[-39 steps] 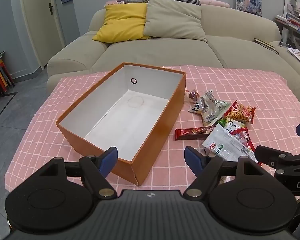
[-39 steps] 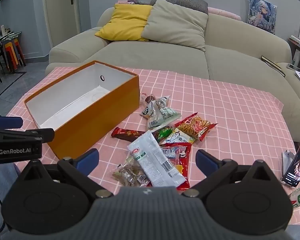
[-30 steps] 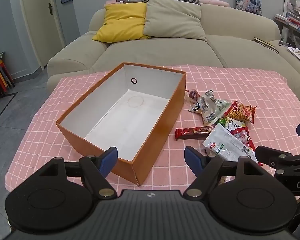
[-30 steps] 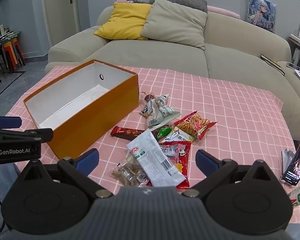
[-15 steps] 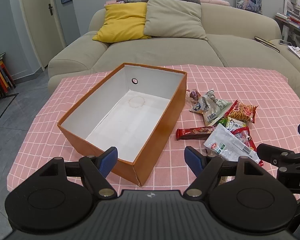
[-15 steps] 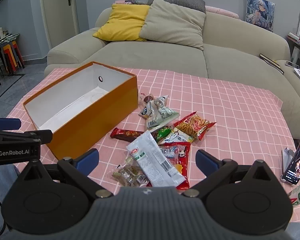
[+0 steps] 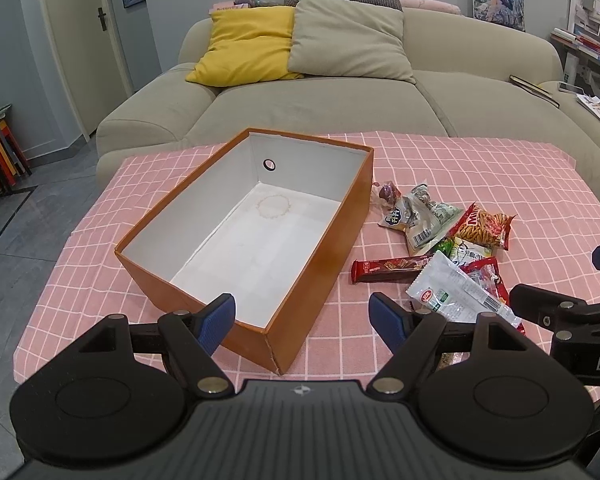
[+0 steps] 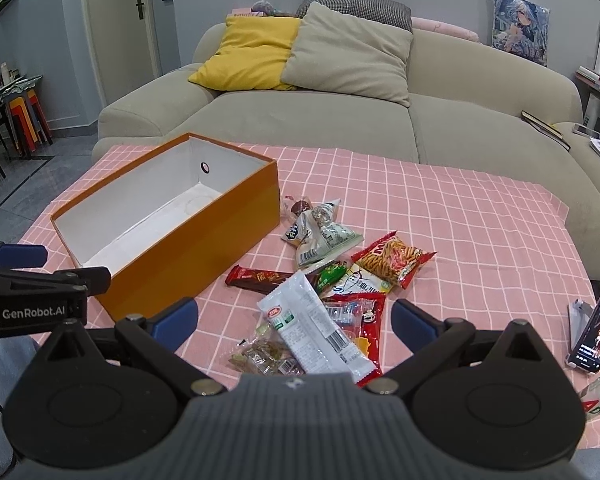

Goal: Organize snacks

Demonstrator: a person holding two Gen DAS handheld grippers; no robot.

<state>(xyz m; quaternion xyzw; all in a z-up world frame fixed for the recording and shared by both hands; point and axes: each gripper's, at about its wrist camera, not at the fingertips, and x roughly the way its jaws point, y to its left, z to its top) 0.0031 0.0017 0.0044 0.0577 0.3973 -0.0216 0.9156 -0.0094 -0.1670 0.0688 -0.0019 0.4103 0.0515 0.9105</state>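
Nothing packed yet by my read: box [image 7: 256, 236] sits empty on the table [image 8: 460, 216], snacks [image 8: 328, 280] all piled at its 3 o'clock, my left gripper [image 7: 302, 316] and right gripper [image 8: 294, 318] both spread wide, holding nothing.

Low table [image 8: 460, 216] with a pink checked cloth. An open orange box [image 8: 188, 248] sits on it at about 10 o'clock, white inside. Just beside the box, toward 3 o'clock, a heap of snack packets [image 8: 332, 280] lies on the cloth. A phone [image 8: 598, 326] is propped on a stand near the edge at 4 o'clock.
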